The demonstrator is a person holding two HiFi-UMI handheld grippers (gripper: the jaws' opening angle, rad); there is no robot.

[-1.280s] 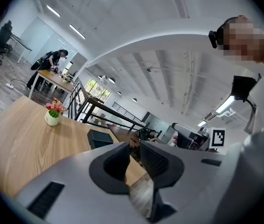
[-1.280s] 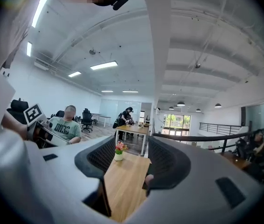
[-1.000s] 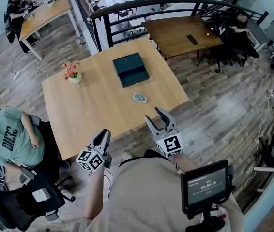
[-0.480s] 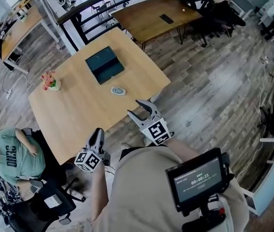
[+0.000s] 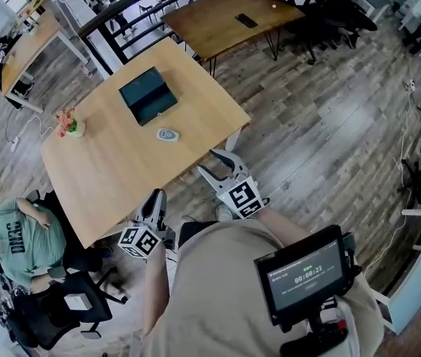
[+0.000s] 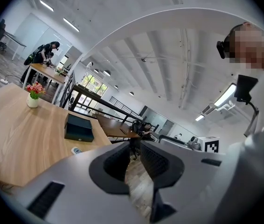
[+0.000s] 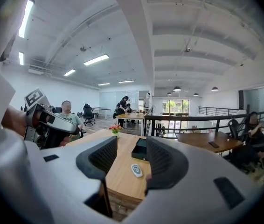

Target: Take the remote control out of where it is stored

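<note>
A small white and blue remote control (image 5: 168, 134) lies on the light wooden table (image 5: 106, 177), just in front of a dark green box (image 5: 148, 95). The right gripper view shows the remote control (image 7: 136, 170) and the box (image 7: 140, 149) between its jaws, far off. My right gripper (image 5: 222, 166) hangs over the floor by the table's near edge, open and empty; its jaws have just closed a little. My left gripper (image 5: 155, 201) is lower left, short of the table, jaws a narrow gap apart with nothing between.
A small vase of flowers (image 5: 69, 123) stands at the table's left. A person in a green shirt (image 5: 24, 233) sits at the left beside an office chair (image 5: 69, 303). A darker wooden table (image 5: 225, 21) and a black railing stand beyond.
Both grippers have come closer to the light table's near edge as the person walked up to it. The remote control and the box have not moved on the table.
</note>
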